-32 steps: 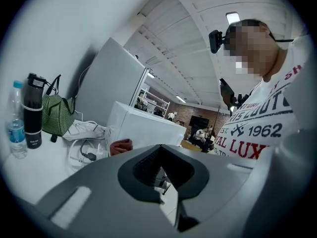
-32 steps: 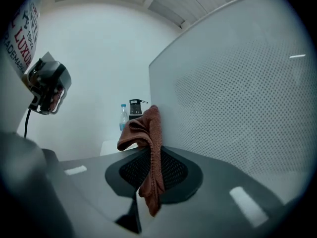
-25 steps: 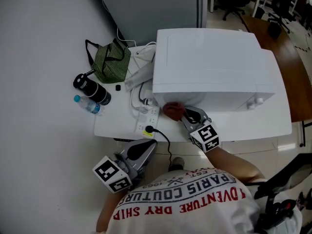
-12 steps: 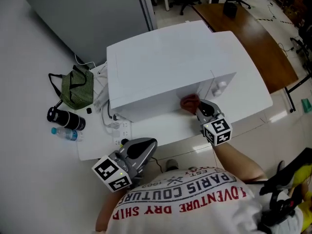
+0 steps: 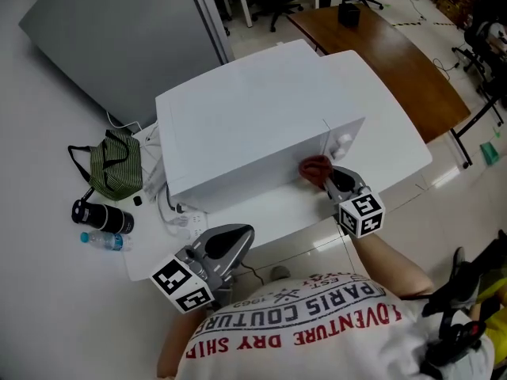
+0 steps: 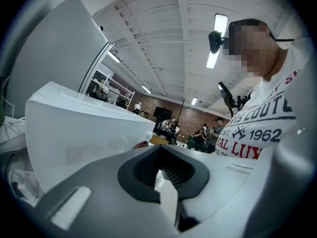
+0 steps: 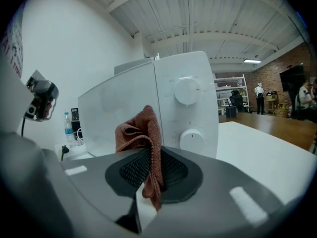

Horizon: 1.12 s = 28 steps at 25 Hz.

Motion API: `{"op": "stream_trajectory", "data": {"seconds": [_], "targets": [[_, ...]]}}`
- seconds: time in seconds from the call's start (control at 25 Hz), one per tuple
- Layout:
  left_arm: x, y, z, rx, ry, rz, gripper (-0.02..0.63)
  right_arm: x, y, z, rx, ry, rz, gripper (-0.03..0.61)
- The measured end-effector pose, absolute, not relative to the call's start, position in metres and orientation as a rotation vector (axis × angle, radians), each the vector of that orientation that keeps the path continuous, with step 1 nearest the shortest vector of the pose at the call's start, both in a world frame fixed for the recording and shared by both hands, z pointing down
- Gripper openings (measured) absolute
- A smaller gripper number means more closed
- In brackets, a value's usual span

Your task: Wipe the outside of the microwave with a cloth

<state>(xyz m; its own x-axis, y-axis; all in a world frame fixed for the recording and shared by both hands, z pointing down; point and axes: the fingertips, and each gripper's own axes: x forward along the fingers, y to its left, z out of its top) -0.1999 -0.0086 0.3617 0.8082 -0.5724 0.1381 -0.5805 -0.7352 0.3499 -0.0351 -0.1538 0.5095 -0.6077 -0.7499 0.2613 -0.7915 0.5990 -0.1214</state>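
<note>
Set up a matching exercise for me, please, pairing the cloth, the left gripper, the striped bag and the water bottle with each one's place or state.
1. cloth
2. left gripper
3. striped bag
4. water bottle

A. lying down at the table's near left corner
B. shut, holding nothing
C. clamped in the right gripper, at the microwave's front
D. at the table's far left corner

Pairs: 1-C, 2-B, 3-D, 4-A.

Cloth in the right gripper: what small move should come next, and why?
Probably slide it sideways over the knobs: the right gripper clamps the cloth at the front of the microwave, beside the door seam, with that panel just ahead.
</note>
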Motion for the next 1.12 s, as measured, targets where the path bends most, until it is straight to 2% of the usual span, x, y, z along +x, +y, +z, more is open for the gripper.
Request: {"op": "stream_trajectory", "data": {"seconds": [0.32, 0.6, 0.84, 1.12], "targets": [[-0.206, -0.024, 0.375, 2.641, -0.785, -0.038, 0.005, -0.021, -0.098, 0.479, 1.236, -2.674, 0.409, 0.046], [-0.175, -0.030, 0.386, 2.624, -0.683, -0.054, 0.005, -0.035, -0.059, 0.439, 1.016, -2.764, 0.401, 0.046], [-0.099, -0.055, 0.389, 2.641, -0.690, -0.044, 0.006, 0.008, -0.061, 0.437, 0.841, -2.843, 0.439, 0.046], [0.041, -0.093, 0.401, 2.582, -0.770, -0.065, 0.006, 0.120, -0.100, 0.440, 0.602, -2.883, 0.457, 0.046]]}}
